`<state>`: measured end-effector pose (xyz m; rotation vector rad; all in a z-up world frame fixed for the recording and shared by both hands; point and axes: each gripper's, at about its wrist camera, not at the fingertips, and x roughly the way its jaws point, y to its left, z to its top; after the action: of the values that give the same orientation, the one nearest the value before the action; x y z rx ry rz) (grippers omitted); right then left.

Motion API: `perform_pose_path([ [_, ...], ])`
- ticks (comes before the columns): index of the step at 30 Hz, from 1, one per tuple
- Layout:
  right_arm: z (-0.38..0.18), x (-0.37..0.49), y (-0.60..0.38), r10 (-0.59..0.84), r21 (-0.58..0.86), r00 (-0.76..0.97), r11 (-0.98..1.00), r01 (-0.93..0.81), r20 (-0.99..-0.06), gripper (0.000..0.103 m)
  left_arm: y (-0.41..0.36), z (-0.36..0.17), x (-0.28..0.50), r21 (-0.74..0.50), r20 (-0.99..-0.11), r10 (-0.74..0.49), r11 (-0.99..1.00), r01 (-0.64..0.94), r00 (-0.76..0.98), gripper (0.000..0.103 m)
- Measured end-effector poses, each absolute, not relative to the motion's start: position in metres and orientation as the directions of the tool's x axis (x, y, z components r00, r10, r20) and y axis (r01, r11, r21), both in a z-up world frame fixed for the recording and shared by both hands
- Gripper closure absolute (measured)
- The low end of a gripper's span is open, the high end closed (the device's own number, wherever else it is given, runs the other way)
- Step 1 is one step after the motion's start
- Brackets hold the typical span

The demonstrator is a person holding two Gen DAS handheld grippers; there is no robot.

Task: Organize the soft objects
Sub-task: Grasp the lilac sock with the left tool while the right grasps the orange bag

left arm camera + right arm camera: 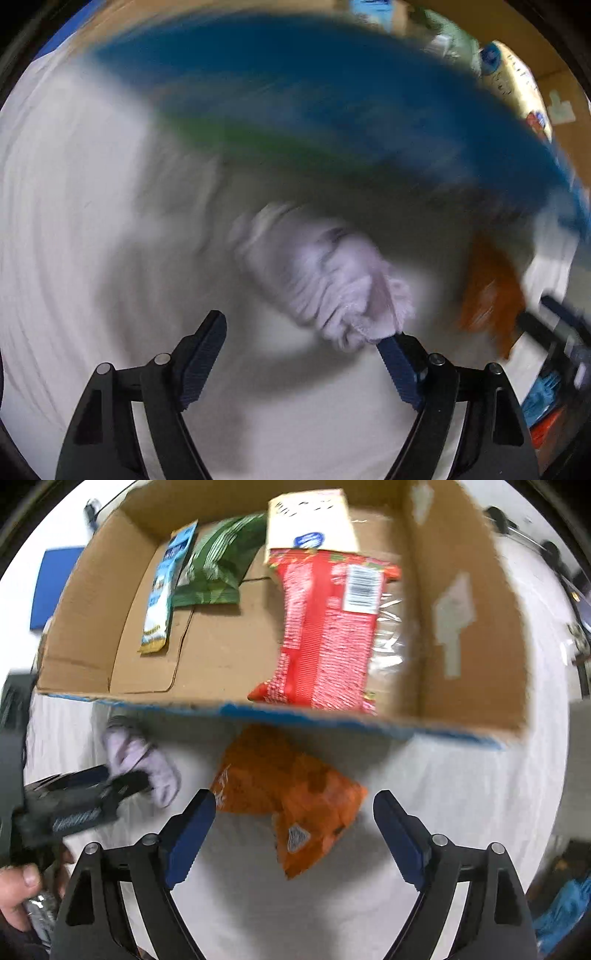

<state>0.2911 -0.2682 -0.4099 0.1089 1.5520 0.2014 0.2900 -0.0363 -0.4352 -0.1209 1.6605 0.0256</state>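
Note:
A pale lilac fluffy sock lies on the white cloth; it touches the tip of my left gripper's right finger. My left gripper is open; its view is motion-blurred. The sock also shows in the right wrist view, beside the left gripper. An orange snack bag lies on the cloth in front of my open, empty right gripper, between its fingers. It also shows in the left wrist view.
A cardboard box with a blue outer wall stands behind, holding a red packet, a green bag, a light-blue packet and a cream carton. A white cloth covers the table.

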Motion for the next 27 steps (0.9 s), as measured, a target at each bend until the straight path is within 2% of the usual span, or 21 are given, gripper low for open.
perform_pose_path([
  [5,-0.437,0.29,-0.257,0.205,0.211,-0.105,0.976,-0.053,-0.973,0.014,-0.009,-0.429,0.265,-0.022,-0.993,-0.033,0.996,-0.092,-0.116,0.022],
  [9,-0.431,0.264,-0.241,0.311,0.326,-0.2,0.944,-0.048,-0.929,0.014,0.013,-0.408,0.255,-0.112,-0.988,-0.129,0.977,-0.18,-0.089,0.022],
  [13,-0.412,0.266,-0.23,0.178,0.188,-0.084,0.975,-0.12,-0.98,0.014,0.016,-0.397,0.27,-0.174,-0.98,-0.191,0.951,-0.254,-0.045,0.022],
  [17,-0.416,0.279,-0.216,0.073,0.074,-0.014,0.978,-0.197,-0.997,0.014,0.016,-0.425,0.301,-0.192,-0.967,-0.233,0.933,-0.304,-0.105,0.022],
  [19,-0.425,0.291,-0.208,0.069,0.076,-0.037,0.972,-0.221,-0.997,0.014,0.008,-0.446,0.309,-0.159,-0.962,-0.216,0.939,-0.305,-0.165,0.022],
  [22,-0.434,0.294,-0.201,0.1,0.114,-0.077,0.974,-0.198,-0.992,0.022,0.0,-0.472,0.315,-0.15,-0.95,-0.219,0.945,-0.29,-0.223,0.025],
  [23,-0.432,0.292,-0.201,0.107,0.118,-0.069,0.977,-0.18,-0.992,0.029,-0.003,-0.474,0.318,-0.149,-0.95,-0.216,0.948,-0.283,-0.226,0.025],
  [25,-0.427,0.286,-0.21,0.114,0.123,-0.082,0.986,-0.116,-0.99,0.031,-0.012,-0.474,0.323,-0.14,-0.959,-0.195,0.956,-0.257,-0.204,0.028],
  [26,-0.428,0.28,-0.216,0.131,0.138,-0.117,0.989,-0.056,-0.984,0.047,-0.025,-0.472,0.323,-0.142,-0.964,-0.19,0.96,-0.242,-0.187,0.036],
  [27,-0.431,0.273,-0.221,0.164,0.164,-0.176,0.986,0.013,-0.971,0.05,-0.033,-0.472,0.326,-0.132,-0.968,-0.172,0.968,-0.212,-0.184,0.039],
])
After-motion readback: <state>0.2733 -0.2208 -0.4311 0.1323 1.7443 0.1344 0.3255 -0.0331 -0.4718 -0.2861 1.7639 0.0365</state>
